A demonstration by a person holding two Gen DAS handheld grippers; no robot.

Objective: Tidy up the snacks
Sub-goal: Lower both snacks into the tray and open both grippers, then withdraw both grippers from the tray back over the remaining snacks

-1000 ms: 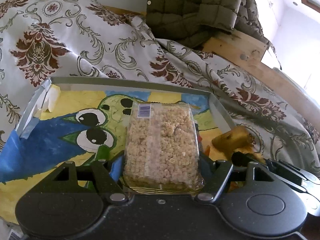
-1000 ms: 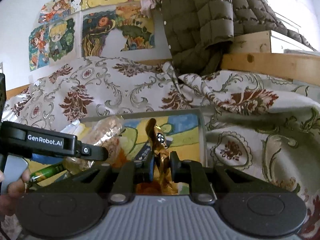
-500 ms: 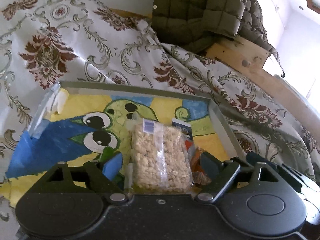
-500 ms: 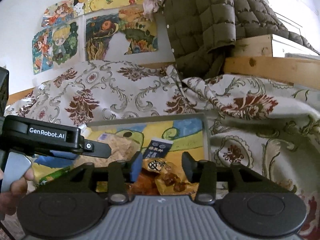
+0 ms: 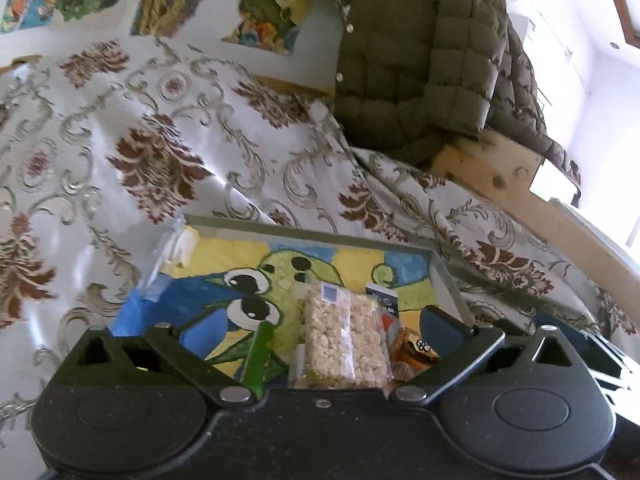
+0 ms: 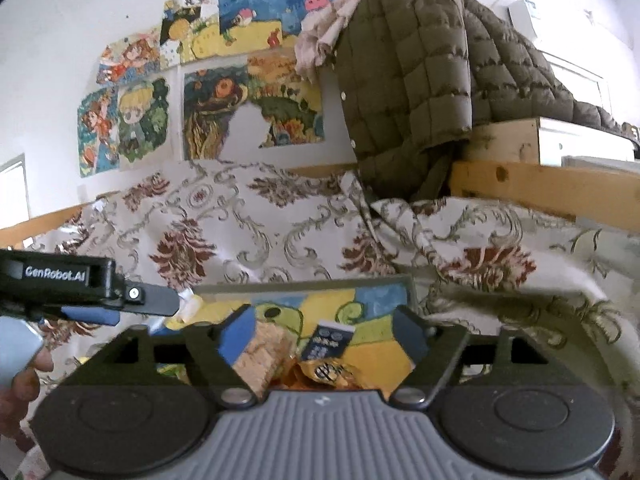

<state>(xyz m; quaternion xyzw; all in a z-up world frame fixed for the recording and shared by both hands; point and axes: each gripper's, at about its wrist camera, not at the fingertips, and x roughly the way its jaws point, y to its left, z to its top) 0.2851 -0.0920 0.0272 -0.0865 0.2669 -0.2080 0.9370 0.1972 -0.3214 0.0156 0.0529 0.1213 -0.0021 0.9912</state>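
Observation:
A tray (image 5: pixel 308 229) with a painted cartoon bottom lies on the bedcover. In it rest a clear packet of rice crisp (image 5: pixel 344 340), a small blue packet (image 5: pixel 382 300) and a gold-wrapped snack (image 5: pixel 416 350). My left gripper (image 5: pixel 298 320) hangs above the crisp packet, its jaws opening wide and its pads clear of the packet. My right gripper (image 6: pixel 322 328) hovers over the gold snack (image 6: pixel 328 372) and blue packet (image 6: pixel 332 338), jaws opening with nothing pressed between them. The crisp packet (image 6: pixel 264 352) shows by its left pad.
A floral bedcover (image 5: pixel 180 152) surrounds the tray. An olive quilted jacket (image 6: pixel 404 92) hangs over a wooden bed frame (image 6: pixel 540 188). Paintings (image 6: pixel 248 112) cover the wall behind. A hand (image 6: pixel 20 384) holds the left gripper, one of whose fingers (image 6: pixel 152 305) reaches in from the left.
The left gripper let go of the crisp packet, opened and drew up and back. The right gripper released the gold snack, which now lies in the tray, and rose with its jaws spreading.

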